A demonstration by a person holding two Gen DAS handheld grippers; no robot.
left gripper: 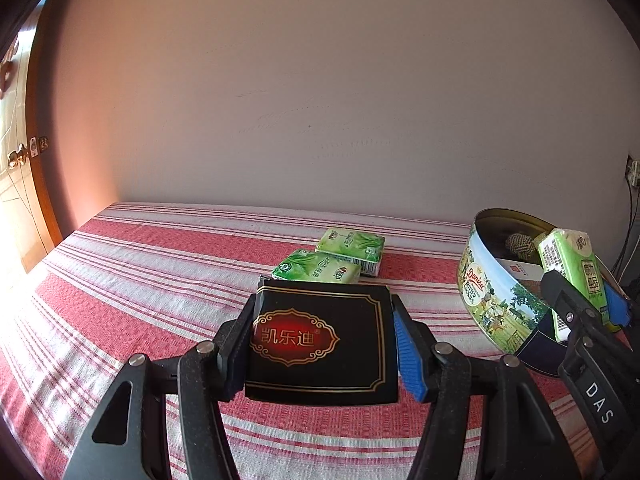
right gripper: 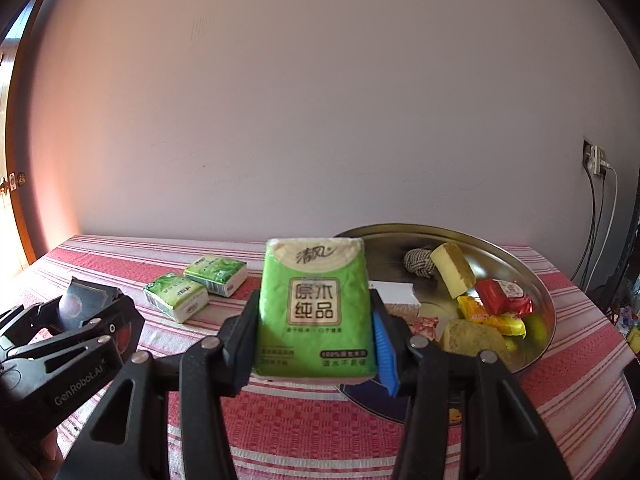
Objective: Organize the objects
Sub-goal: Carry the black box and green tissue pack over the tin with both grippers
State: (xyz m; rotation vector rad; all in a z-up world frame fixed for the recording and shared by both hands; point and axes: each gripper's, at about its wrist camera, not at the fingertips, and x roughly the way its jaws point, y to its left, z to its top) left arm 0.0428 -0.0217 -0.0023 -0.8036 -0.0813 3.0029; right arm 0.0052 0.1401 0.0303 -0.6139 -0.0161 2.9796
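From the left wrist, the left tongs [left gripper: 320,344] are clamped on a black packet [left gripper: 320,340] with a gold border and a red emblem, both fingers pressing its sides and carrying it clear of the red-and-white striped cloth on the counter [left gripper: 140,280]; just beyond it two green tissue packs [left gripper: 336,258] lie touching each other on the cloth, and off to the right stands the round cookie tin [left gripper: 492,300], open, with a knotted rope ball [left gripper: 520,245] inside, while the right tongs [left gripper: 580,292] hold a green tissue packet [left gripper: 570,268] at the tin's near rim. From the right wrist, the right tongs [right gripper: 316,328] are closed on that green tissue packet [right gripper: 316,308], upright between the fingers, in front of and partly above the cookie tin [right gripper: 540,292], whose bowl already holds the rope ball [right gripper: 418,263], a yellow-green sponge block [right gripper: 454,270] and red and yellow snack wrappers [right gripper: 496,304]; the left tongs [right gripper: 80,312] sit at the left with the black packet [right gripper: 86,300] in their grip, well apart from the tin. I judge the step in hand to be carrying both items to the tin; next, the right pack needs lowering over a free patch before release, then the black packet must travel right and clear the rim
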